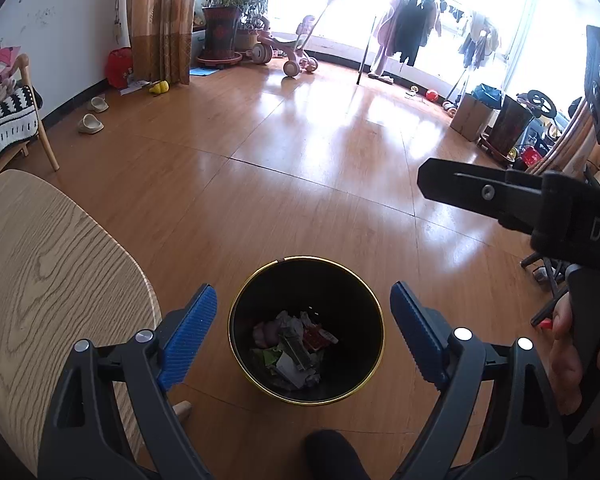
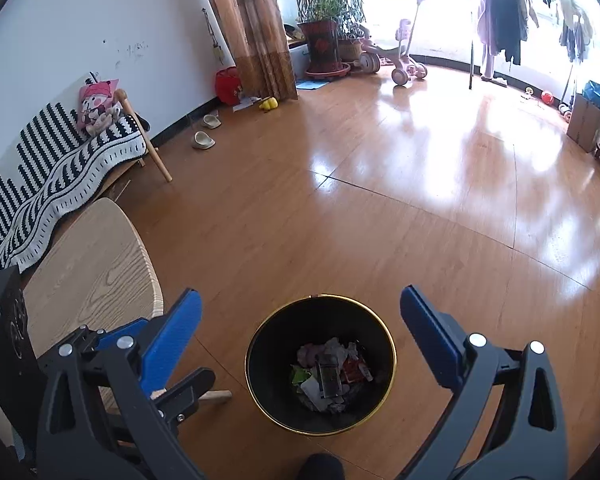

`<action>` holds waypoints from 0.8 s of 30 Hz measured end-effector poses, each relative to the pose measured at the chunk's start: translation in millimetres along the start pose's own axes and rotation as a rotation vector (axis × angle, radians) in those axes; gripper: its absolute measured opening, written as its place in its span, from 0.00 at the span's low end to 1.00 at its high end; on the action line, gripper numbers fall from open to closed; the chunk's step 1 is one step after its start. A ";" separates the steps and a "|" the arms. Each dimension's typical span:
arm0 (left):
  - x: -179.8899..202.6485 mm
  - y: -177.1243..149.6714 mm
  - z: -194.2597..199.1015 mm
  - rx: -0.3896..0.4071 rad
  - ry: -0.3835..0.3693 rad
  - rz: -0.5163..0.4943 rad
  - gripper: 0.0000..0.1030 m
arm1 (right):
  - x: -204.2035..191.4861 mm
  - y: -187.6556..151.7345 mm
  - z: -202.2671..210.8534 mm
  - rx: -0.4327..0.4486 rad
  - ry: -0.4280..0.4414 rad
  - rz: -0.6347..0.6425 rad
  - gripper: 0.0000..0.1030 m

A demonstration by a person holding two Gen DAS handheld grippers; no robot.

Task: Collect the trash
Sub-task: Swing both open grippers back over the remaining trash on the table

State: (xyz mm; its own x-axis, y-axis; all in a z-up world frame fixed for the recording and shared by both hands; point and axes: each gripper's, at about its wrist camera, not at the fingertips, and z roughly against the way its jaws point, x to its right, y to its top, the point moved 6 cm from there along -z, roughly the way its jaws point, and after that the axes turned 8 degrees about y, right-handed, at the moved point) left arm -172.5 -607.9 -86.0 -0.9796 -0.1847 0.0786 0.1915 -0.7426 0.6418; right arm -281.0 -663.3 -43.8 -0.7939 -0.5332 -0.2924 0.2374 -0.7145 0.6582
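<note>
Left wrist view: left gripper (image 1: 302,322) jaws released above trash bin (image 1: 236,344); right gripper (image 2: 300,332) jaws likewise released, empty.

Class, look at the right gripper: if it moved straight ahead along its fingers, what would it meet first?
Most likely the black bin, entering its open mouth and landing on the trash inside. The right gripper is open and empty; depth is uncertain.

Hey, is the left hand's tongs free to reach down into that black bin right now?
Probably yes: the left tongs are open and empty above the black bin, whose mouth is uncovered.
</note>
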 end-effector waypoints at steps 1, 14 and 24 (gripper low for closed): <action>1.4 0.7 0.8 -0.001 0.002 0.001 0.83 | 0.1 1.0 -0.2 0.003 0.000 0.000 0.94; -122.0 -22.1 83.2 0.054 0.222 0.062 0.83 | -119.5 0.7 -27.5 -0.008 0.130 0.121 0.94; -355.4 -122.3 203.5 0.048 0.579 0.440 0.83 | -324.2 -41.5 -73.3 -0.112 0.353 0.324 0.94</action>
State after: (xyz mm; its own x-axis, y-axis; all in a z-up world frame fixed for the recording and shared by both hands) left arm 140.0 -320.3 -37.2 -0.6212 -0.7804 -0.0709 0.5444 -0.4949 0.6773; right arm 7.5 -494.0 -27.2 -0.4354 -0.8434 -0.3148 0.5151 -0.5202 0.6813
